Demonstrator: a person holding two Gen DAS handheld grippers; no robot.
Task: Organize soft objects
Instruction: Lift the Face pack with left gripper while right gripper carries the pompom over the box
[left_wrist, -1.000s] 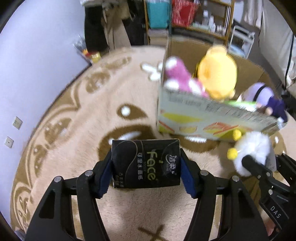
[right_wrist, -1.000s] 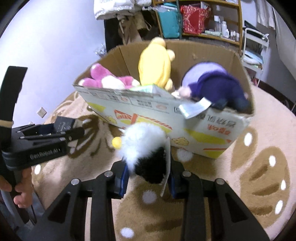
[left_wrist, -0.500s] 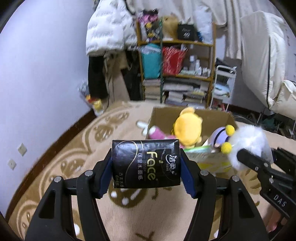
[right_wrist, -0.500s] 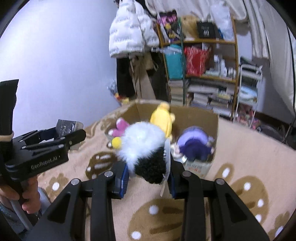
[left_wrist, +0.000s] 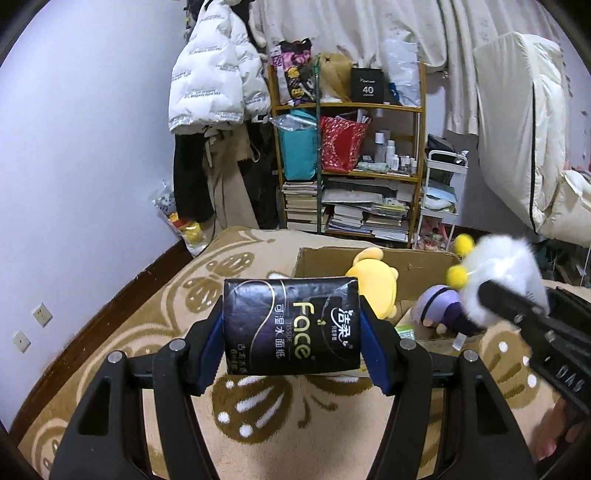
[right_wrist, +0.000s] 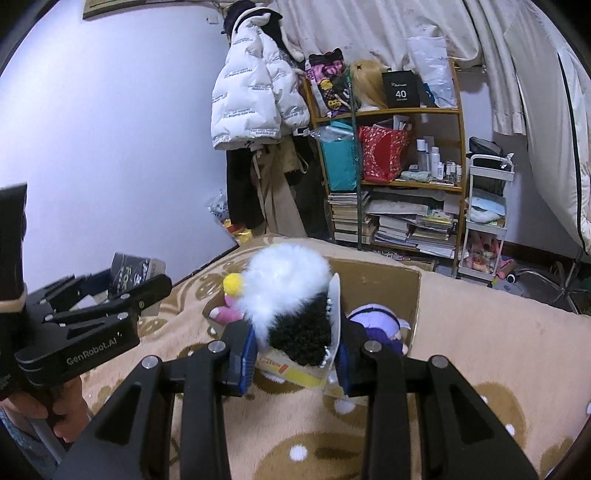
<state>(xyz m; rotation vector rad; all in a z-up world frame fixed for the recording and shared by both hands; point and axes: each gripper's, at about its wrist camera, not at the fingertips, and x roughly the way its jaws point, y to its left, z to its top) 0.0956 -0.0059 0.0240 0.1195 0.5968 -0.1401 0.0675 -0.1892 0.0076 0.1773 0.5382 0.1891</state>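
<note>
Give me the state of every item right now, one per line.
Left tongs: shut on the tissue pack.
Tissue pack: held off the rug.
Right tongs: shut on the fluffy toy.
Fluffy toy: held up near the box.
Box: open, on the rug.
Yellow toy: in the box.
Purple toy: in the box.

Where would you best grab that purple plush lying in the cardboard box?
Probably from above, across the rounded body of the purple plush. It lies low in the cardboard box, whose walls block a sideways approach, and the yellow plush crowds its left. Both hand-held grippers are full now: left on the tissue pack, right on the white fluffy toy.
</note>
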